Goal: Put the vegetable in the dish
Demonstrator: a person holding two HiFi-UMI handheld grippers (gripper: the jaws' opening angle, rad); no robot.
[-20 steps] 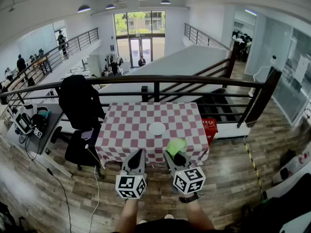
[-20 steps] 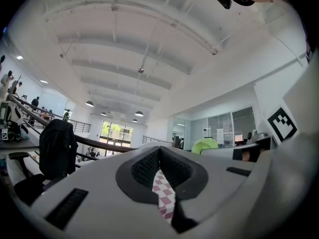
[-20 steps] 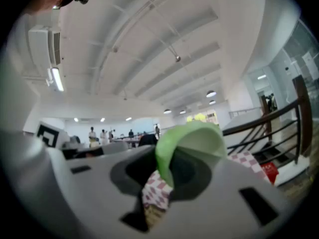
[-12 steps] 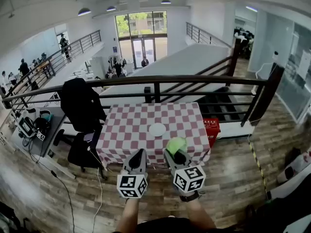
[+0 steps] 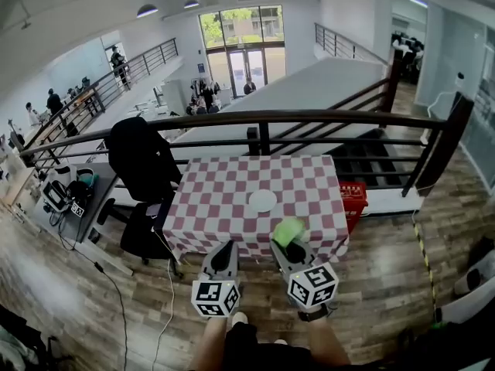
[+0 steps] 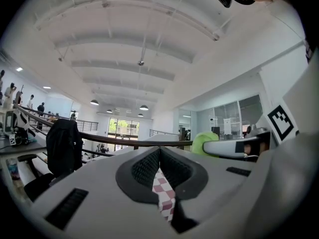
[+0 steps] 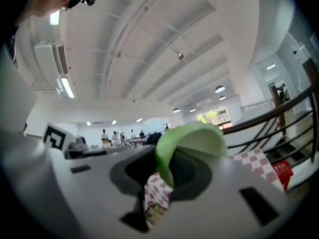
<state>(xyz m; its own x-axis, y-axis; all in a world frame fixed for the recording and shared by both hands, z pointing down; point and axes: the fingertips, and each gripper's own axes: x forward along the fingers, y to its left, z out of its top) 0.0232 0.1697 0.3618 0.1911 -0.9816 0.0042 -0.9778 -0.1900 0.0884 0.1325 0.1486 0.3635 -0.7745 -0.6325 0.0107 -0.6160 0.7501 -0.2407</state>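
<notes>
Right gripper (image 5: 286, 246) stayed clamped on the vegetable (image 5: 288, 229) by the tabletop's (image 5: 209, 207) near edge. Left gripper (image 5: 226, 247) was closed and empty. Neither had advanced toward the dish (image 5: 262, 201), mid-tabletop, so placement remained outstanding.

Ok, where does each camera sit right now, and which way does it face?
Head view: on the person's head, looking forward and down at the table and dish; both forearms, the left gripper and the right gripper show.
Left gripper view: on the left gripper, facing forward along its shut jaws toward the railing; the right gripper shows at right.
Right gripper view: on the right gripper, facing forward along jaws clamped on the vegetable.
Shared: all three show the vegetable and table.
</notes>
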